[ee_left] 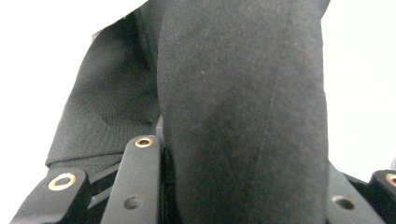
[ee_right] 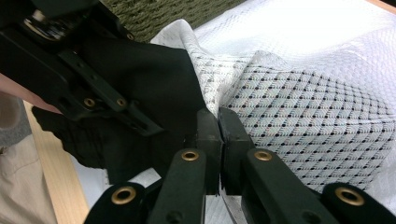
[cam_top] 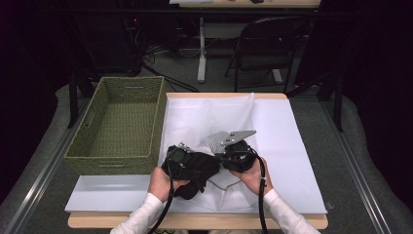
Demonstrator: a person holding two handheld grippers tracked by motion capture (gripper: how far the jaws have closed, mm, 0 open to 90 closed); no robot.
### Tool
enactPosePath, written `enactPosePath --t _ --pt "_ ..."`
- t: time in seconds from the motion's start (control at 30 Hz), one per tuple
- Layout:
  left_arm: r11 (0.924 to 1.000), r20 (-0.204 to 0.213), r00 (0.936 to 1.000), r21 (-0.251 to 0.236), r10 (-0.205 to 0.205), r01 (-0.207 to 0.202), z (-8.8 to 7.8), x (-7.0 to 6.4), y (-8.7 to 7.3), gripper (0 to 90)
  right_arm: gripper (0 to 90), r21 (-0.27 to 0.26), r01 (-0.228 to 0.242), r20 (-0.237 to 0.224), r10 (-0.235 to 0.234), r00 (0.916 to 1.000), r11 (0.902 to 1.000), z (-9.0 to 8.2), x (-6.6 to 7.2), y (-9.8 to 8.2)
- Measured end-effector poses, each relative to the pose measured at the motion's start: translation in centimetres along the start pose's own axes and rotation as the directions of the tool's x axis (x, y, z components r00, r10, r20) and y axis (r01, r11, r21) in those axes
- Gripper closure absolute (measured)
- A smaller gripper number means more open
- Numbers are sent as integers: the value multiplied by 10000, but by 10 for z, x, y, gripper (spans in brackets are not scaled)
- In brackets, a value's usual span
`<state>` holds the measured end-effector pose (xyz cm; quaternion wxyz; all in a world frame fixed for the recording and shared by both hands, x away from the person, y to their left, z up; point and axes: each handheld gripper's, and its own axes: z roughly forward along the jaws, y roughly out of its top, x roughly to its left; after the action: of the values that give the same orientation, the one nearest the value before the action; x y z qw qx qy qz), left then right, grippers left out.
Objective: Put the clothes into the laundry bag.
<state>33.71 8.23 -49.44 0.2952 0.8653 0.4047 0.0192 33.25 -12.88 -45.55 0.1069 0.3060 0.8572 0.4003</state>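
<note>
The black cloth (cam_top: 197, 168) is bunched at the worktop's (cam_top: 292, 219) near edge, clamped in the left tongs (ee_left: 243, 186); the right tongs (ee_right: 219, 140) pinch the white mesh bag's (ee_right: 317, 112) edge (thinly), which could slip free.

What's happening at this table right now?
A person works two hand-held grippers over a white cloth sheet on the table. The left gripper is closed on a black fabric garment, which bulges up between its jaws. The right gripper has its jaws shut, seemingly pinching the edge of a white perforated mesh pouch right beside the black fabric. An empty green woven basket waits at the left.
</note>
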Motion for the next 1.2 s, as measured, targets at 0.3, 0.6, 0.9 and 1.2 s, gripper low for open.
enactPosePath --t 0.3,0.6,0.9,1.2 --pt "9990 -354 9988 -313 -337 326 14 -8 10 639 890 -51 36 0 -36 10000 10000 -1 0 0" --pt "9996 -589 9983 -297 -3 -15 33 -13 10 561 890 187 -11 7 11 10000 9998 2 -1 -4" --pt "9961 -103 9960 35 885 -884 12 -5 6 172 887 222 -88 -47 90 9999 9997 4 -4 -6" --pt "9930 -10 9937 374 1117 -1116 2 -5 -16 96 886 228 -108 -33 109 9999 9997 5 -4 -5"
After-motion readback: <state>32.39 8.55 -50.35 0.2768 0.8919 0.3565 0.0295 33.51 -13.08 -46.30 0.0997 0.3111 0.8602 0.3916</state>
